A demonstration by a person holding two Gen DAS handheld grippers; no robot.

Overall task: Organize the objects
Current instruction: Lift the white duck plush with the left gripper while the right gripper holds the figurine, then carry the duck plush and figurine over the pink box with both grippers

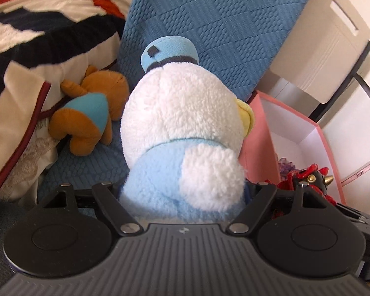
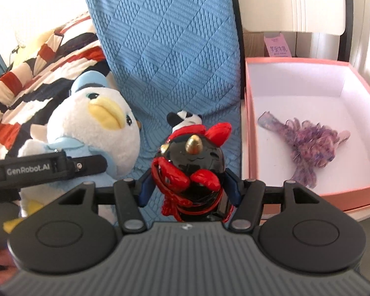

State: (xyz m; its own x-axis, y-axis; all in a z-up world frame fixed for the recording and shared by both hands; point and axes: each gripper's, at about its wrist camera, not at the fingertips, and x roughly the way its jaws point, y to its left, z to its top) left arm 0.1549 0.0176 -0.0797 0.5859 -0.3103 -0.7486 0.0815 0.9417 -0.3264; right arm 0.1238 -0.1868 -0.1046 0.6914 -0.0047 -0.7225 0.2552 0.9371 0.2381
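Note:
My left gripper [image 1: 182,197] is shut on a white and light-blue duck plush [image 1: 182,128] with a blue cap, held above the blue quilted sofa cover [image 1: 222,24]; the plush also shows in the right wrist view [image 2: 91,128]. My right gripper [image 2: 188,192] is shut on a glossy black and red horned figurine [image 2: 192,162], held left of the pink box [image 2: 249,123]. The figurine shows in the left wrist view [image 1: 305,177] beside the pink box [image 1: 256,128]. A purple fuzzy toy [image 2: 305,143] lies inside the box.
An orange and blue plush [image 1: 86,120] lies on the sofa by a striped blanket [image 1: 37,24]. A small black-and-white plush [image 2: 185,118] sits behind the figurine. A white chair [image 1: 328,42] stands behind the box.

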